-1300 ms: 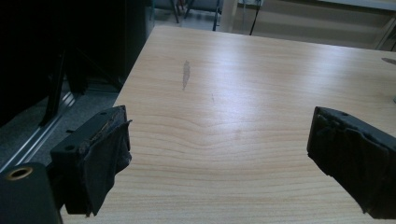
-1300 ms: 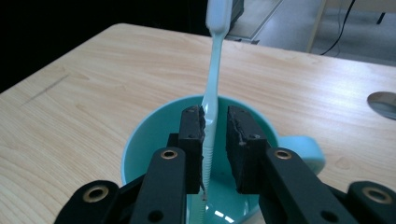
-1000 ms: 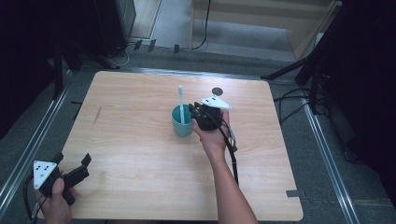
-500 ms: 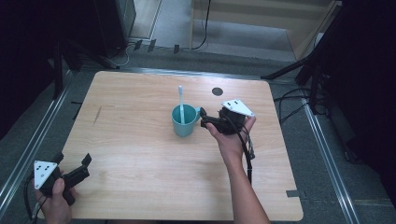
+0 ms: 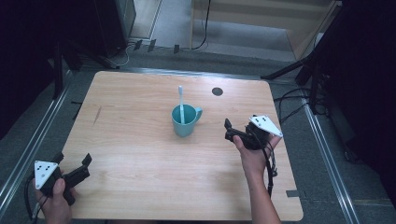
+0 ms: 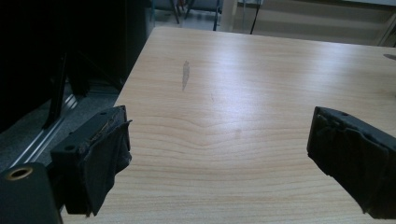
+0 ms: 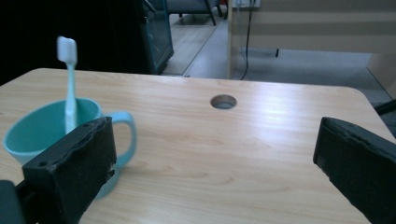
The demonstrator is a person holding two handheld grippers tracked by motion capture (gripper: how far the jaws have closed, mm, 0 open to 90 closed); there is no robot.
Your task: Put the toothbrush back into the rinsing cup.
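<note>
High view first: a pale wooden table (image 5: 140, 154) with rounded corners, a dark round hole (image 5: 217, 91) near its far edge and a faint grey smudge (image 5: 97, 115) toward its left side. Around it runs grey carpeted floor (image 5: 322, 186), with metal rails along both sides, loose cables at the right, and black stands and dark cabinets at the back; beyond them lies a lighter strip of floor. Near the middle of the table stands a teal mug (image 5: 185, 120), handle turned to the right, with a toothbrush (image 5: 180, 103) standing nearly upright inside it, white head up. The right gripper (image 5: 229, 130) is held in the person's right hand (image 5: 252, 156) to the right of the mug, near it but apart, jaws pointing left toward it. In the right gripper view its black jaws stand wide apart with nothing between them; the mug sits behind the left jaw. The left gripper (image 5: 74, 164) is held in the left hand (image 5: 55, 203) at the near left corner, well apart from the mug. In the left gripper view its jaws are likewise spread wide and hold nothing, with bare wood and the smudge ahead.
</note>
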